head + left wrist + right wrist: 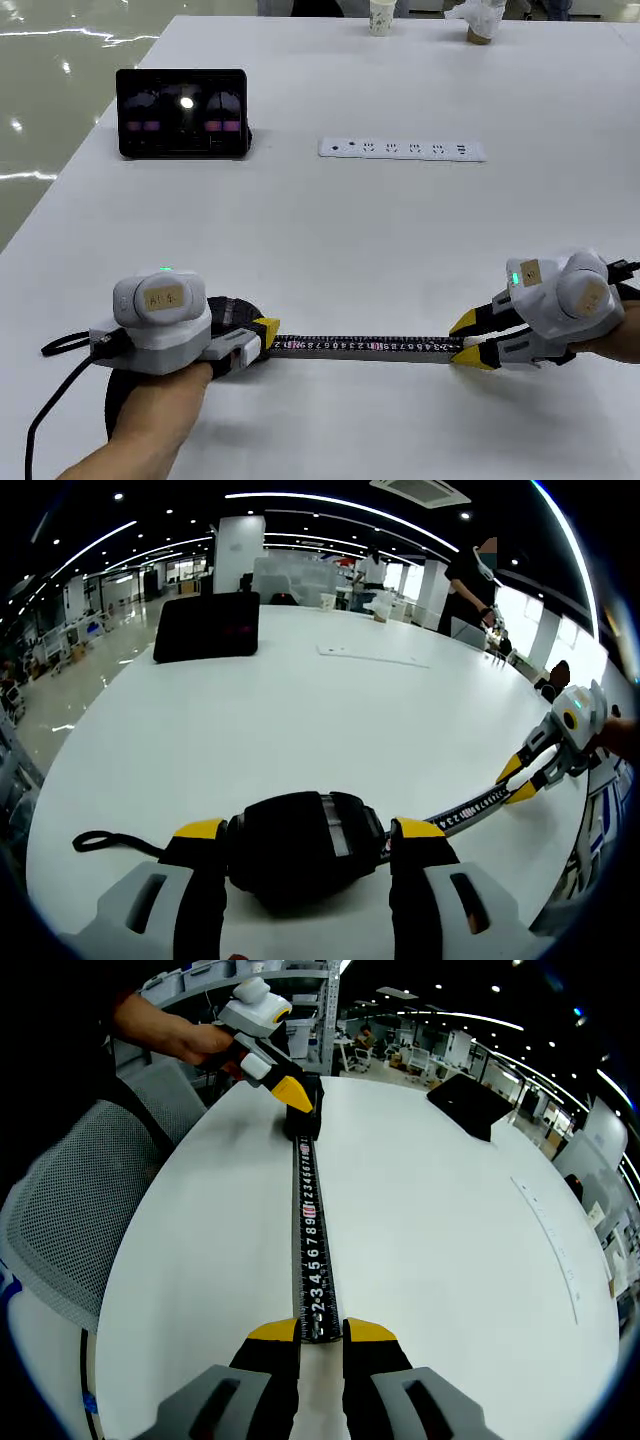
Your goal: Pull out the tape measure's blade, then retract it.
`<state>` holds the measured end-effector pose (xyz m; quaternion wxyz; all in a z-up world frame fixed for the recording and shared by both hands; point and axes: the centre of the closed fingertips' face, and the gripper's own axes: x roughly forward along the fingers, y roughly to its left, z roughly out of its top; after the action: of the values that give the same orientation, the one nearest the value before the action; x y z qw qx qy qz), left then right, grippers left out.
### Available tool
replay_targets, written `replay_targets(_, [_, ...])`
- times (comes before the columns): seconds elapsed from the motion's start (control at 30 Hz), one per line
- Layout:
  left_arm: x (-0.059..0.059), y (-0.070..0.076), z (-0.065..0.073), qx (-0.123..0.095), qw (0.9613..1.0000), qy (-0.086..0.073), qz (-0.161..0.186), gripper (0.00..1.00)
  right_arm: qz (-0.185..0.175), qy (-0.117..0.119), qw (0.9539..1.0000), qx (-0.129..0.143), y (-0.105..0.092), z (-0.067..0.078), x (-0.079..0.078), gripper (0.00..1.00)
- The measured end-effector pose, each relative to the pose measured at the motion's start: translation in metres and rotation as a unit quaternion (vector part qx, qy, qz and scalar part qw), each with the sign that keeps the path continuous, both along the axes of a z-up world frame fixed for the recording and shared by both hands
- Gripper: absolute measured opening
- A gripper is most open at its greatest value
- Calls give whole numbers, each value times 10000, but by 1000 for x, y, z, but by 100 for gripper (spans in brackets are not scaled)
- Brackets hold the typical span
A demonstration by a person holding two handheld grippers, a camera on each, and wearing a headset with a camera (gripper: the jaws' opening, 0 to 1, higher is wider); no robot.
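Observation:
The black tape measure case (300,845) lies on the white table, and my left gripper (310,830) is shut on it, a yellow-tipped finger on each side. In the head view the case (232,315) sits at the lower left behind the left gripper (262,336). Its blade (365,347) runs out flat along the table to the right. My right gripper (468,340) is shut on the blade's end. In the right gripper view the numbered blade (311,1230) stretches from the right gripper (320,1332) to the case (303,1120).
A dark tablet (183,112) stands at the back left of the table (330,240). A white power strip (402,150) lies behind the middle. A paper cup (382,16) sits at the far edge. A mesh chair (70,1230) stands beside the table. People stand far off.

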<state>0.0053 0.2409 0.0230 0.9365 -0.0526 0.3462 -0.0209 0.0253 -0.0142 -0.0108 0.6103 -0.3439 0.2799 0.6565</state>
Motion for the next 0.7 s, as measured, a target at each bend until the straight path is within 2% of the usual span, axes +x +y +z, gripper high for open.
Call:
replay_targets(0.1, [-1,1,-4,-19,10000,60,37,61,42,-25,10000,-22,0,-2,0,13])
replay_targets(0.37, [0,2,-7,-96,9997,102,203,62,165,-110,9998,-26,0,-2,0,12])
replay_targets(0.7, [0,1,-10,18,9995,224,211,63,166,-96,9998,-77,0,-3,-2,11])
